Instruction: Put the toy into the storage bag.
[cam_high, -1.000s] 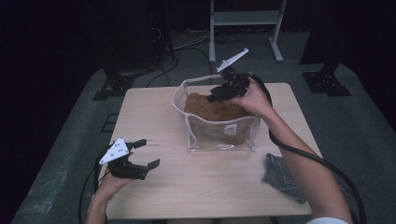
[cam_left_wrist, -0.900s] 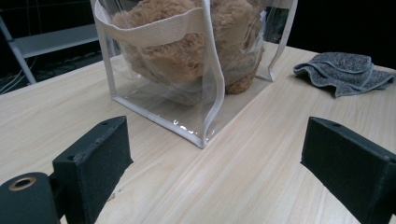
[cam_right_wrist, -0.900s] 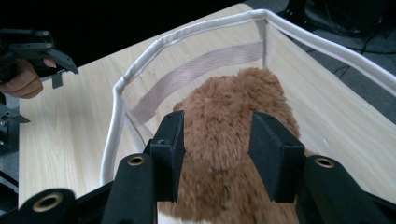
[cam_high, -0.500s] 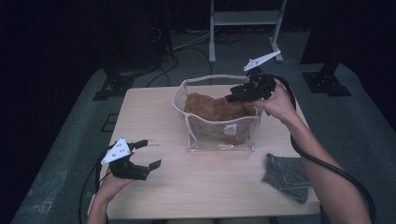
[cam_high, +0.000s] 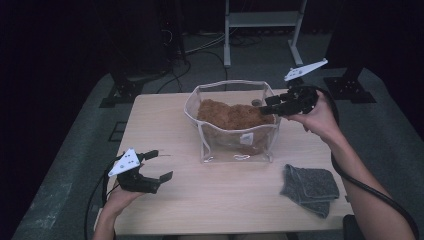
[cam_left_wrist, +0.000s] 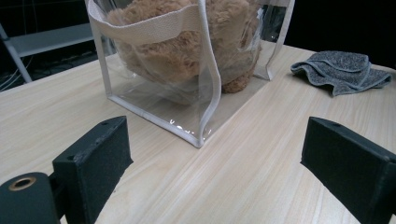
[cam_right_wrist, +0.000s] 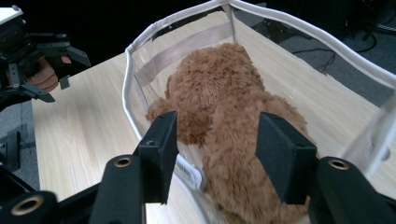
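High view: a soft brown plush toy (cam_high: 231, 116) lies inside the clear bag (cam_high: 235, 145) on the worktop; light and squashy (best pinched by its body), it is faced by empty right tongs (cam_high: 270, 106), just opening, while the left tongs (cam_high: 161, 166) are held apart.

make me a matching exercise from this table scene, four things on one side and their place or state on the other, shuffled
Things:
1. brown plush toy
2. grey cloth
3. left gripper
4. right gripper

Places or states:
A. jaws open, over the right rim of the clear bag
B. lying inside the clear bag
C. crumpled on the table, right of the bag
D. jaws wide open, near the table's left front edge, nothing between them

Pairs: 1-B, 2-C, 3-D, 4-A
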